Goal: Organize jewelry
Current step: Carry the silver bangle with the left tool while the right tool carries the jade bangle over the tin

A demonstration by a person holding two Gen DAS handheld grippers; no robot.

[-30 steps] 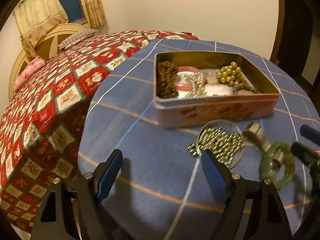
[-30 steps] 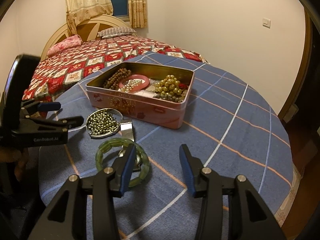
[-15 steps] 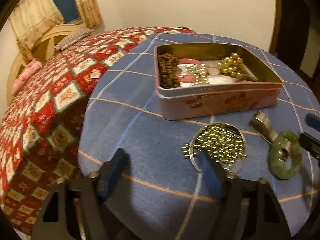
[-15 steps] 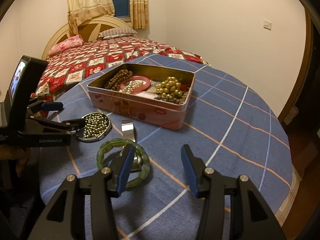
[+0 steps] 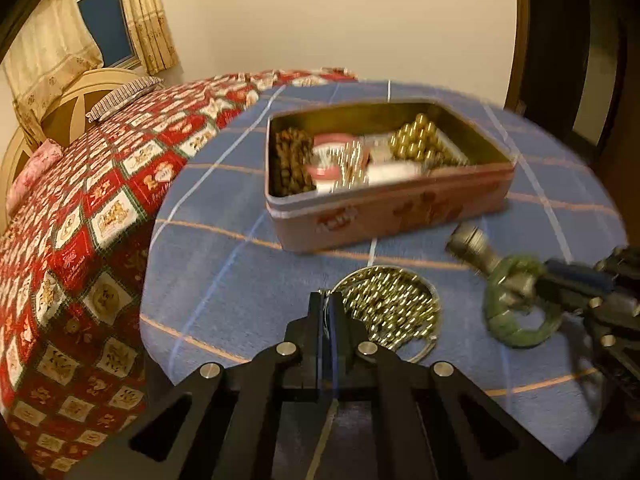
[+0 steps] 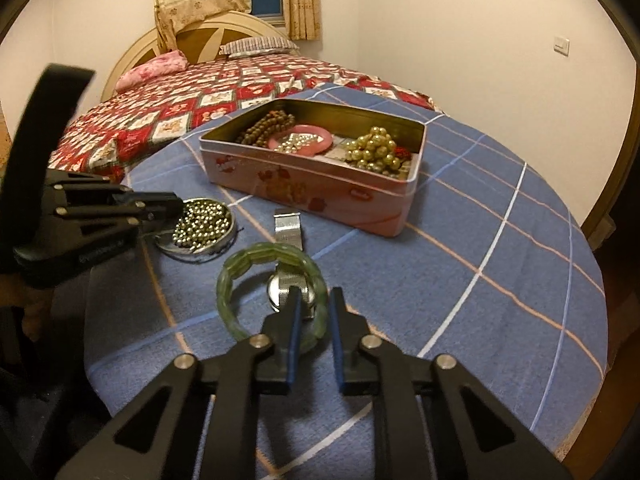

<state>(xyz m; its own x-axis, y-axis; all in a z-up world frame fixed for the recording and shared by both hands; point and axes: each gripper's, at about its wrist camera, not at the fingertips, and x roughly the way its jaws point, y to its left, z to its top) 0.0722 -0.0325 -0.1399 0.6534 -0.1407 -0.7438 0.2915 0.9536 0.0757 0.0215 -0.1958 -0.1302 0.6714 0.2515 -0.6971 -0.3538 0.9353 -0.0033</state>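
A pink tin [image 5: 400, 212] [image 6: 320, 194] on the blue checked table holds brown beads, a pink bangle and gold beads. In front of it lie a ring of small gold beads [image 5: 390, 310] [image 6: 202, 224], a silver mesh-strap watch [image 6: 290, 256] [image 5: 476, 250] and a green bangle [image 6: 256, 256] [image 5: 516, 332] over the watch. My left gripper [image 5: 329, 300] [image 6: 176, 206] is shut at the near edge of the gold bead ring, seemingly pinching its rim. My right gripper [image 6: 314, 300] [image 5: 560, 276] has narrowed around the green bangle's near side, jaws slightly apart.
A bed with a red patchwork quilt [image 5: 80, 220] [image 6: 200, 92] adjoins the table's left and far side. The table's rounded edge [image 6: 592, 280] drops off at the right. A dark doorway [image 5: 560, 40] stands behind.
My left gripper has closed from wide open and moved onto the bead ring's edge. My right gripper has moved forward over the green bangle and narrowed its jaws.
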